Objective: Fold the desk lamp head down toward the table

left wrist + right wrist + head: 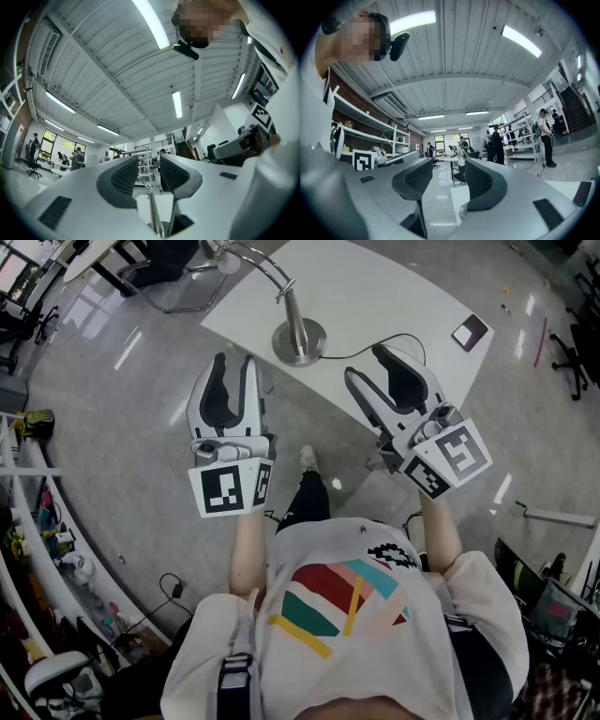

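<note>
From the head view, the desk lamp (292,310) stands on the white tabletop (394,296). Its round metal base (300,341) sits near the tabletop's near edge, and the thin arm curves up and away to the left of that base, ending at the lamp head (222,257), which is raised clear of the tabletop. A cable (370,341) runs off to the right of the base, and a dark flat device (471,332) lies well to the right of it. The left tool (234,367) hovers near the base, on its left and short of it, over the floor. The right tool (368,367) hovers near the base on its right, at the tabletop's edge. Neither touches the lamp.

In the left gripper view, the left tool (149,172) is released, its jaws spread with nothing clamped between them. The lamp's post (153,211) rises in the gap, beyond the jaws and apart from them.

In the right gripper view, the right tool (449,176) is also released, with its jaws apart and empty. A corner of the tabletop (457,206) shows in the gap, but the lamp cannot be made out clearly there.
</note>
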`<state>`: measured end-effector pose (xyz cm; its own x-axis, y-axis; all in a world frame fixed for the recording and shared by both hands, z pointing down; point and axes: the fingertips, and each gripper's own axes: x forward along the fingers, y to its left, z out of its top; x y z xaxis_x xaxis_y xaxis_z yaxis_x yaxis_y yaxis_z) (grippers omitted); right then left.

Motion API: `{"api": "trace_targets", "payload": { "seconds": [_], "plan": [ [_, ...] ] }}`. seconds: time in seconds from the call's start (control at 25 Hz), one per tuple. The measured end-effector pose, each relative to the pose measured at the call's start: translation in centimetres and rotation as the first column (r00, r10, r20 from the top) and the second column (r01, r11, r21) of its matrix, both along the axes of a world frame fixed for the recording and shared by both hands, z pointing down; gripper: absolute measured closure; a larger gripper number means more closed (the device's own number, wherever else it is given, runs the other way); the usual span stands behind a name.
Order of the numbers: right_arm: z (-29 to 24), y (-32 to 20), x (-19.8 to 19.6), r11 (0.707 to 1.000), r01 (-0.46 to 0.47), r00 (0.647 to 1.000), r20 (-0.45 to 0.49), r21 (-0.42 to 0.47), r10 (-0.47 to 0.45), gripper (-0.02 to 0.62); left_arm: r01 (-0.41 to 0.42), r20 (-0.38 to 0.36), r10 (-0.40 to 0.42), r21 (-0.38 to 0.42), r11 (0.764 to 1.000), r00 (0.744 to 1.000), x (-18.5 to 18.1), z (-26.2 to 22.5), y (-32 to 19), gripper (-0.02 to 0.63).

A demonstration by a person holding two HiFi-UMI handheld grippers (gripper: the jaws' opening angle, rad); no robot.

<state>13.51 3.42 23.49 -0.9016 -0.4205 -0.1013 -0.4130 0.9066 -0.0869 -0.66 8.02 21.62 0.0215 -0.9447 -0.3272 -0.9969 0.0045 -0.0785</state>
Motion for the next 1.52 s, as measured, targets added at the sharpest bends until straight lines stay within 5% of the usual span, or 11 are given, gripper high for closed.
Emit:
{"api": "trace_targets", "payload": {
  "seconds": [0.2,0.44,0.64,0.96,1.04,1.12,1.16,1.4,1.52],
  "plan": [
    [-0.7,-7.7,-9.0,1.0,0.005,0.997,-0.08,-0.013,-0.006,0.382,-0.096,0.147,0.105,-0.071,0.993,0.984,-6.9,-1.6,-8.9,0.433],
    [0.5,-13.7,-16.6,0.997,0.002,0.989,-0.15,-0.077,-0.014,0.382,-0.153,0.151,0.161,-0.066,0.986,0.975,-12.1,-2.8,-15.9,0.433],
    [2.7,-17.0,-18.5,0.993,0.023,0.974,-0.221,-0.112,-0.047,0.382,-0.172,0.176,0.194,-0.133,0.976,0.965,-12.7,-0.9,-19.5,0.433],
    [4.3,-19.9,-20.3,0.992,0.072,0.956,-0.275,-0.108,-0.099,0.383,-0.156,0.187,0.178,-0.124,0.98,0.966,-14.1,0.4,-22.9,0.434],
    [4.0,-20.1,-21.2,0.99,0.09,0.952,-0.282,-0.112,-0.118,0.383,-0.16,0.286,0.206,-0.175,0.971,0.936,-14.4,0.6,-23.3,0.454],
    [3.9,-20.1,-21.9,0.988,0.102,0.947,-0.293,-0.116,-0.132,0.436,-0.158,0.433,0.264,-0.266,0.951,0.862,-14.4,1.6,-23.4,0.504],
    [4.1,-20.2,-22.1,0.987,0.108,0.943,-0.301,-0.118,-0.139,0.436,-0.161,0.453,0.283,-0.288,0.944,0.846,-14.3,2.0,-23.5,0.521],
    [3.6,-20.1,-22.2,0.978,0.149,0.906,-0.376,-0.149,-0.195,0.439,-0.242,0.241,0.302,-0.249,0.938,0.922,-14.6,1.5,-23.5,0.522],
    [2.1,-19.7,-22.3,0.976,0.154,0.876,-0.435,-0.154,-0.207,0.44,-0.278,0.2,0.323,-0.224,0.934,0.925,-14.7,-0.3,-23.1,0.522]
  ]
}}
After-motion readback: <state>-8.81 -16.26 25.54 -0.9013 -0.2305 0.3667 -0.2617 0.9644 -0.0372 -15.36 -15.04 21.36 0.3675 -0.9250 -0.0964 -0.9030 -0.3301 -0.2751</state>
